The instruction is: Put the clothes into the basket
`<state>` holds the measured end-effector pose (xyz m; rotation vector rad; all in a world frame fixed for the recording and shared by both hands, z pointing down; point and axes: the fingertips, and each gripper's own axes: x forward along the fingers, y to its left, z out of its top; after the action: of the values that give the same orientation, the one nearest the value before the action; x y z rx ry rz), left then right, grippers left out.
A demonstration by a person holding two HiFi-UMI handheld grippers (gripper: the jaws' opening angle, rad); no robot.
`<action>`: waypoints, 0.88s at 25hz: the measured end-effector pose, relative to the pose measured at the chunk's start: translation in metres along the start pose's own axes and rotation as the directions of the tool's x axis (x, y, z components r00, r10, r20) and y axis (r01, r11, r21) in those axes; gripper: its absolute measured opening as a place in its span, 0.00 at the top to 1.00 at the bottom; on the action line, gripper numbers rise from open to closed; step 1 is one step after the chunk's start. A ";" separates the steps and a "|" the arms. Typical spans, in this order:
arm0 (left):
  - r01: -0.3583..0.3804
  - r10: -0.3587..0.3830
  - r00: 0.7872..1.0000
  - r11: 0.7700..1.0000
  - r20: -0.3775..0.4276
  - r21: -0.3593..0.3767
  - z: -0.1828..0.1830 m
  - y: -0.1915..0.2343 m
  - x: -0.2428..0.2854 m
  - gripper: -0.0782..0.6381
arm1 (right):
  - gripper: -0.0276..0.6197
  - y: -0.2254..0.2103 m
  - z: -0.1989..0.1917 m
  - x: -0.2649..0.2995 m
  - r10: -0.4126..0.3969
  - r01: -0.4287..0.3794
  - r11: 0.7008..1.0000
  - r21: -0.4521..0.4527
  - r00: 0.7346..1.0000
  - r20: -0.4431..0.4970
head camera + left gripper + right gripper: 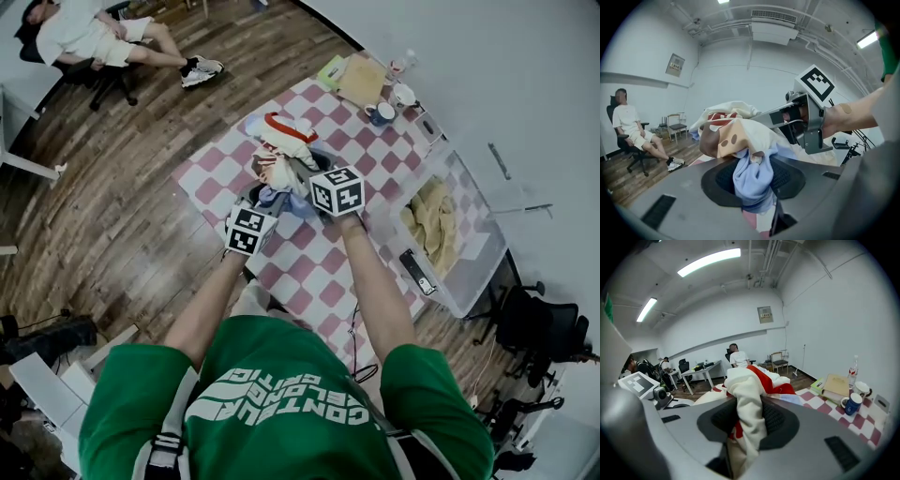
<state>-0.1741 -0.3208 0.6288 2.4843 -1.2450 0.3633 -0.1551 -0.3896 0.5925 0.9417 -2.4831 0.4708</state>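
A bundle of clothes (281, 150) hangs lifted over the pink-and-white checked table (323, 272), between both grippers. My left gripper (267, 204) is shut on a light blue cloth (751, 173); a cream garment with brown spots (736, 136) bulges just beyond its jaws. The right gripper (305, 176) is shut on a cream and red garment (747, 399) that drapes down between its jaws. The basket (469, 281), a clear plastic bin, sits at the table's right end with a yellow cloth (429, 220) inside it.
At the table's far end lie a tan book (362, 80), two mugs (382, 113) and a bottle (403, 64). A black device (416, 271) rests by the bin's near rim. One person sits on a chair (94, 37) at the far left; office chairs (534, 328) stand right.
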 end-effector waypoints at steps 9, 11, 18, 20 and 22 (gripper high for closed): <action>-0.014 0.002 0.995 0.993 0.098 0.114 0.065 -0.026 -0.013 0.71 | 0.78 0.002 0.062 -0.061 -0.037 0.049 0.995 -0.090 0.990 0.139; -0.015 -0.001 0.993 0.990 0.120 0.137 0.081 -0.031 -0.018 0.71 | 0.78 0.004 0.075 -0.073 -0.040 0.058 0.993 -0.102 0.985 0.170; -0.041 0.001 0.980 0.980 0.197 0.195 0.129 -0.049 -0.033 0.71 | 0.78 0.010 0.117 -0.112 -0.042 0.082 0.987 -0.141 0.964 0.263; -0.046 0.001 0.978 0.977 0.211 0.207 0.139 -0.053 -0.036 0.71 | 0.78 0.011 0.125 -0.120 -0.042 0.087 0.985 -0.150 0.959 0.280; -0.049 0.000 0.975 0.974 0.222 0.219 0.146 -0.056 -0.039 0.71 | 0.78 0.013 0.132 -0.127 -0.042 0.092 0.983 -0.160 0.955 0.294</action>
<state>-0.1403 -0.3208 0.4707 2.7655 -1.3900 0.2500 -0.1154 -0.3722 0.4141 1.0863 -2.6870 0.0965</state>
